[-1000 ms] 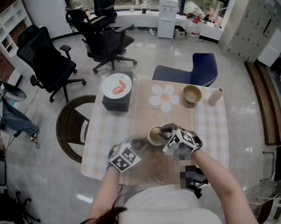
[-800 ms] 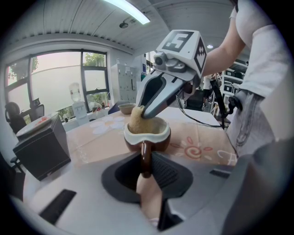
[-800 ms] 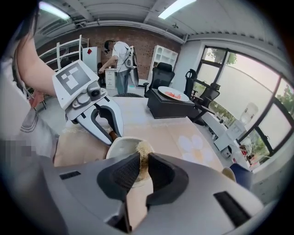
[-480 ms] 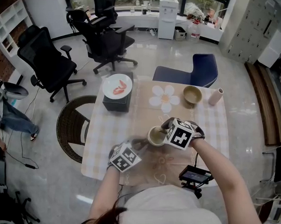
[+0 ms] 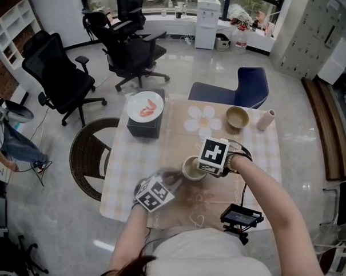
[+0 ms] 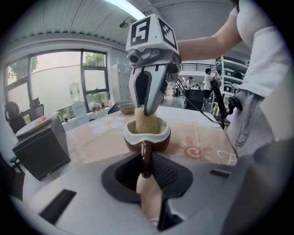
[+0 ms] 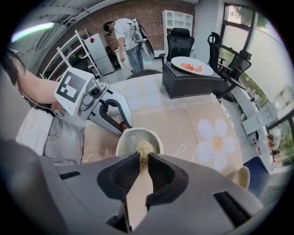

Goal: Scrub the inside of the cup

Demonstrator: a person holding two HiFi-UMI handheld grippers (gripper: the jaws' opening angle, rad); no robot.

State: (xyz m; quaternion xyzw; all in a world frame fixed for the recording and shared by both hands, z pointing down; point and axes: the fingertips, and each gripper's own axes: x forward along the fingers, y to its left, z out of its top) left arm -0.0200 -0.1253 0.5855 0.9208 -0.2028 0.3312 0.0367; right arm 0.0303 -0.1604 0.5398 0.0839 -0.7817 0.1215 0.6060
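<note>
**Far left corner of the table [image 5: 260,159]:** A black box [image 5: 143,127] stands here. A white plate [image 5: 144,105] lies on its top and carries red pieces.

**Near edge, left of middle:** The left gripper [image 6: 146,160] reaches in from the near edge toward the middle. Its jaws are clamped on the brown handle [image 6: 145,158] of the cup [image 5: 190,169], one pad on each side.

**Near edge, middle:** The cup is upright on the beige mat, mouth up. It is brown outside with a pale rim and a pale interior.

**Just right of the cup:** The right gripper [image 7: 143,158] points steeply down into the cup's mouth. Its jaws are closed on a tan fibrous scrubber [image 7: 145,149]. The scrubber's lower end is inside the cup, against the interior. Contact with the bottom cannot be confirmed.

**Far edge, middle:** A white flower print [image 5: 202,120] marks the mat.

**Far right corner:** A beige bowl [image 5: 237,116] sits upright. A small pale bottle [image 5: 265,118] lies just beside it, toward the right edge. Both are well apart from the cup.
</note>
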